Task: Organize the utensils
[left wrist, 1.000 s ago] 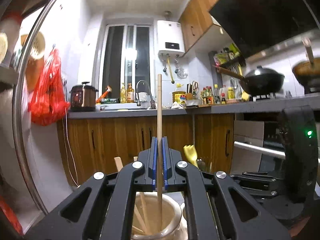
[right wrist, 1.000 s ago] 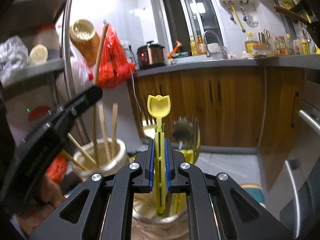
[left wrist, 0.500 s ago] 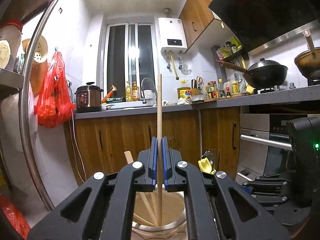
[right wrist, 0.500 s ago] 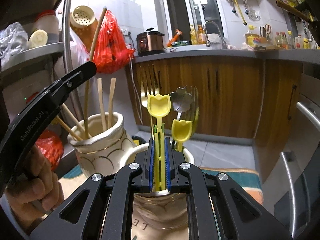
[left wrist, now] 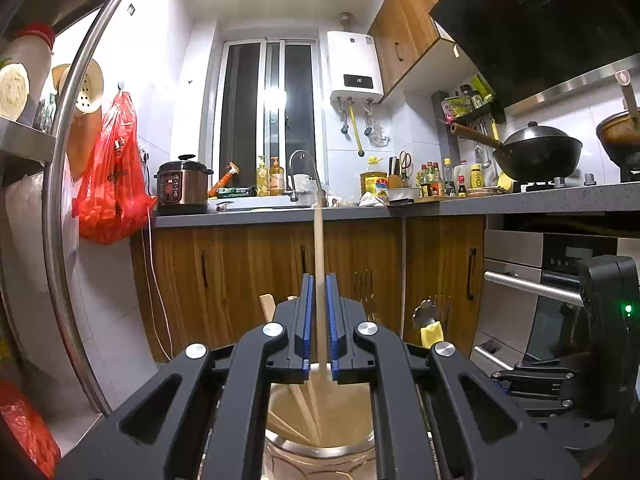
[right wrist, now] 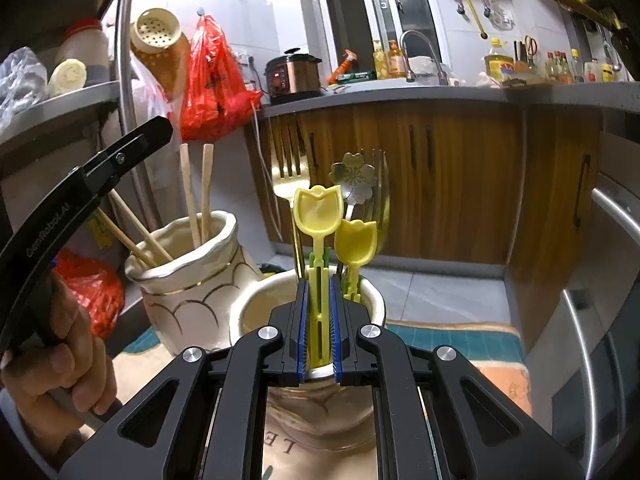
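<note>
Left gripper (left wrist: 319, 320) jaws opening around a blurred chopstick (left wrist: 319, 248); right gripper (right wrist: 319, 320) pinches a spoon (right wrist: 318, 216), its lower end hidden in the jar (right wrist: 256, 304).

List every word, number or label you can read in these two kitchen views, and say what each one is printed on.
"GenRobot.AI": on the side of the left gripper, right wrist view.
"LE": start of a word on the front of the near jar, seen upside down; the rest is hidden.
Too small or blurred to read: the water heater display, the print on the red bag, the rice cooker panel and the bottle labels.
</note>
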Tool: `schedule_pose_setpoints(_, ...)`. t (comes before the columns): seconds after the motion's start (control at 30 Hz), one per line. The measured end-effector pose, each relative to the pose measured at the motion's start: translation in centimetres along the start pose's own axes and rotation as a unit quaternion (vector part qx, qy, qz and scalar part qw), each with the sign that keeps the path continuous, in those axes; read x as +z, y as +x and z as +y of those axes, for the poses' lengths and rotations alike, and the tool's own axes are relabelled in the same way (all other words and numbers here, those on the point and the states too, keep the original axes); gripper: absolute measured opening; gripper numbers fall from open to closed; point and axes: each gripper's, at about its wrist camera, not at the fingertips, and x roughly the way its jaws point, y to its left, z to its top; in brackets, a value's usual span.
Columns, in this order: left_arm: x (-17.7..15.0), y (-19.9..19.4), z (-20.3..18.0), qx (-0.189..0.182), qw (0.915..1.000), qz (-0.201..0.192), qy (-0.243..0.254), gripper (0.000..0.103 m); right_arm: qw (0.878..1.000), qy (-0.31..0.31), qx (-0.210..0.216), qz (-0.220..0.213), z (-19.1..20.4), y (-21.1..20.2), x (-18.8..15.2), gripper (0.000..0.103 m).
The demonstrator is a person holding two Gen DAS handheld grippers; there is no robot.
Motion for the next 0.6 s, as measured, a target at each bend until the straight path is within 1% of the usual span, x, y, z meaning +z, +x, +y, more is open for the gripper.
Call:
schedule_pose_setpoints(0.03,0.0,0.0,0.0,-0.001,1.0,0.001,-0.001,0.01,1.0,-0.001,0.0,0.0,0.1,0.0,0.0,0.01)
schedule_pose_setpoints(0.07,-0.1,0.0,0.1,-0.001,1.0,0.002,-0.002,0.017,1.0,-0.002,0.0,0.0,0.2,0.1,0.1,0.01)
schedule_pose_setpoints(0.3,-0.1,-0.2,0.4,-0.001,1.0,0.0,-0.008,0.018,1.0,-0.004,0.0,-0.001,0.2,0.0,0.1,0.012)
schedule_pose_setpoints(0.4,0.2,-0.5,0.6,-0.004,0.9999,-0.005,-0.013,0.02,1.0,-0.004,-0.001,-0.009,0.2,-0.4,0.4,0.02)
schedule_pose_setpoints(0.47,0.5,-1.0,0.9,-0.008,0.9998,-0.01,-0.017,0.031,1.0,-0.003,0.0,-0.016,0.1,-0.8,0.6,0.027)
schedule_pose_setpoints(0.6,1.2,-2.1,1.7,-0.013,0.9994,-0.018,-0.026,0.035,1.0,-0.004,-0.001,-0.029,0.1,-1.7,0.9,0.028)
